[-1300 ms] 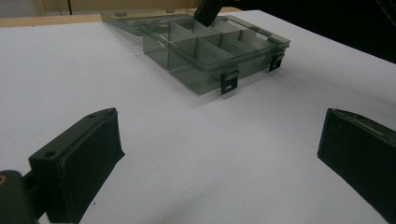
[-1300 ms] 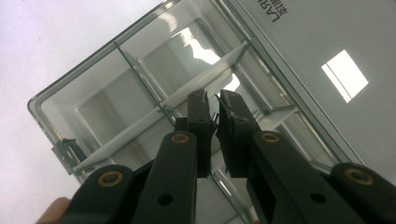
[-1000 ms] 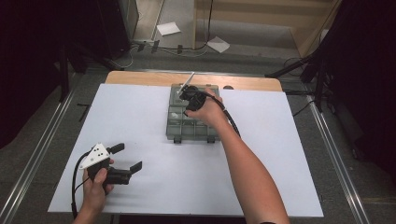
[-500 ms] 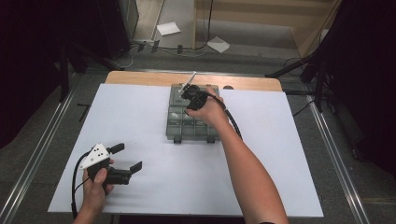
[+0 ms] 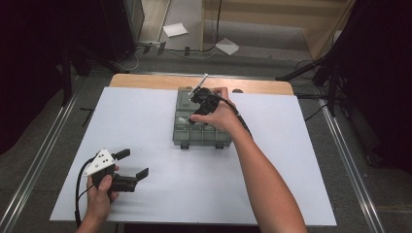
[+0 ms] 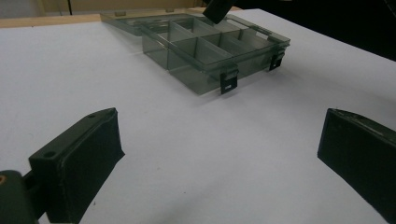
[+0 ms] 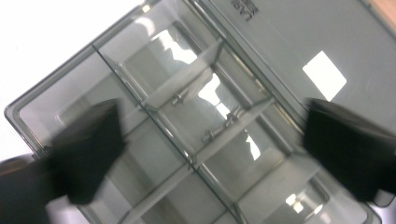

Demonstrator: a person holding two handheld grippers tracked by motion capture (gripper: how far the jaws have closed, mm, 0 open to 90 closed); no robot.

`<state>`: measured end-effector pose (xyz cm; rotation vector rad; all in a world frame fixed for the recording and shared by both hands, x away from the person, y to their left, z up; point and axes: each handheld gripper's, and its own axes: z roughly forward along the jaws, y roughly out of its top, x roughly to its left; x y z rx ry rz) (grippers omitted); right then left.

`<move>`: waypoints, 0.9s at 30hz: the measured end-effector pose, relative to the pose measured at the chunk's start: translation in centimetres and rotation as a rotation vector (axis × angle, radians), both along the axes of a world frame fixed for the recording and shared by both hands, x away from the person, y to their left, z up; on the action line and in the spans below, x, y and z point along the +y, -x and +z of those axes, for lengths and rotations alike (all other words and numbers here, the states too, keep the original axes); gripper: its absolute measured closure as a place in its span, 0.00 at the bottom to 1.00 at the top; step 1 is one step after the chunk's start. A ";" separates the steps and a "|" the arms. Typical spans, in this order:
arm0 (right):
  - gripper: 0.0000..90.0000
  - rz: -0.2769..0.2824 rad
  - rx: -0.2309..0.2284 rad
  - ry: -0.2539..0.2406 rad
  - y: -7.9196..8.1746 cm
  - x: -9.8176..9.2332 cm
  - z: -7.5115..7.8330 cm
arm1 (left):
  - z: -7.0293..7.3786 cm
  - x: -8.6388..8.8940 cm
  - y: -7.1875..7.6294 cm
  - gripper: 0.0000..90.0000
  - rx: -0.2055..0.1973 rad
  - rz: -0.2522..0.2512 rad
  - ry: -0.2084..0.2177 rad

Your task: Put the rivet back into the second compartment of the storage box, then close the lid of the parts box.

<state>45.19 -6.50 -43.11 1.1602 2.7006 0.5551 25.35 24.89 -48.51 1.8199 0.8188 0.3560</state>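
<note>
1. A clear plastic compartment box (image 5: 201, 124) sits open at the far middle of the white bench (image 5: 145, 116), its lid laid flat behind it toward the wooden back edge.

2. The right claw (image 5: 197, 104), held in a person's right hand (image 5: 218, 114), hangs over the box and points down into its compartments. Its jaws have just been opening and now stand spread wide, with nothing between them.

3. Seen from the right claw's own camera, the box (image 7: 196, 126) lies directly below, and a few small screws (image 7: 219, 128) rest in the middle compartment between the two black jaws. The lid carries a white label (image 7: 324, 74).

4. The left claw (image 5: 131, 165) rests low at the near left of the bench, well apart from the box, gripped by the left hand (image 5: 99, 196). Its jaws are spread and empty, and a grey three-cornered plate (image 5: 99, 162) sits on top of it.

5. From the left claw's camera, the box (image 6: 210, 49) stands farther off across bare bench, two dark latches (image 6: 229, 81) showing on its near wall, with a jaw of the right claw above its far compartments.
</note>
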 end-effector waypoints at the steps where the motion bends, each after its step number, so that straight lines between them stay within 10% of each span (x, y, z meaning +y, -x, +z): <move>1: 0.00 -0.004 -0.001 -0.002 0.1 -0.2 0.0 | 0.0 0.0 0.0 0.00 0.001 0.000 -0.004; 27: 0.00 -0.073 -0.049 -0.068 1.1 -4.5 0.8 | -0.3 -0.6 -0.1 0.00 -0.008 -0.003 -0.032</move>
